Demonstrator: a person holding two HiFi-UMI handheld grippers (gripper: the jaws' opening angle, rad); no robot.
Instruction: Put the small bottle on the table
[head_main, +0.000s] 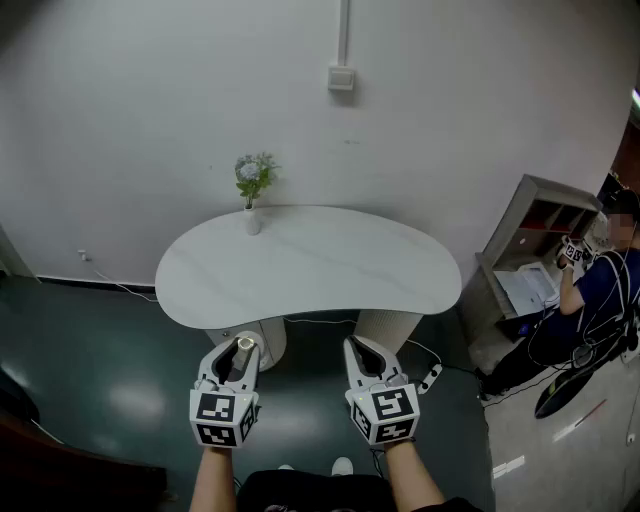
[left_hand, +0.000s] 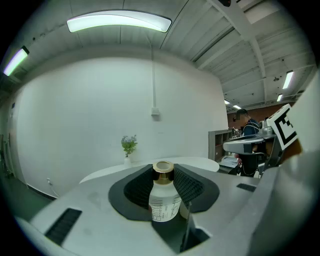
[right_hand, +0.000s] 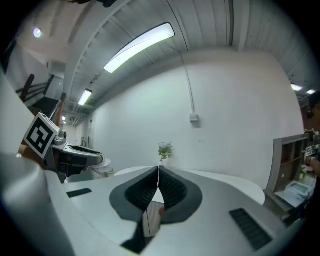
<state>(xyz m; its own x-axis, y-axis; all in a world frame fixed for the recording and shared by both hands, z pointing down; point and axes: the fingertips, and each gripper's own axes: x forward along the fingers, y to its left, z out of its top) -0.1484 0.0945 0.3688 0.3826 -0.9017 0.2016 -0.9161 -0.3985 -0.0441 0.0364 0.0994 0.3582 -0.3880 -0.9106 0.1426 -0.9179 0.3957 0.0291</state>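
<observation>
A small clear bottle (left_hand: 163, 196) with a gold cap stands upright between the black pads of my left gripper (left_hand: 164, 186), which is shut on it. In the head view the bottle (head_main: 243, 352) shows in the left gripper (head_main: 240, 350), held in the air just short of the near edge of the white kidney-shaped table (head_main: 310, 262). My right gripper (head_main: 362, 352) hangs beside it at the same height. Its jaws (right_hand: 158, 186) meet, with nothing between them.
A small white vase with a green plant (head_main: 253, 190) stands at the table's far left edge. The table rests on two ribbed pedestals (head_main: 388, 328). A grey shelf (head_main: 530, 250) and a seated person (head_main: 590, 300) are at the right. Cables lie on the dark floor.
</observation>
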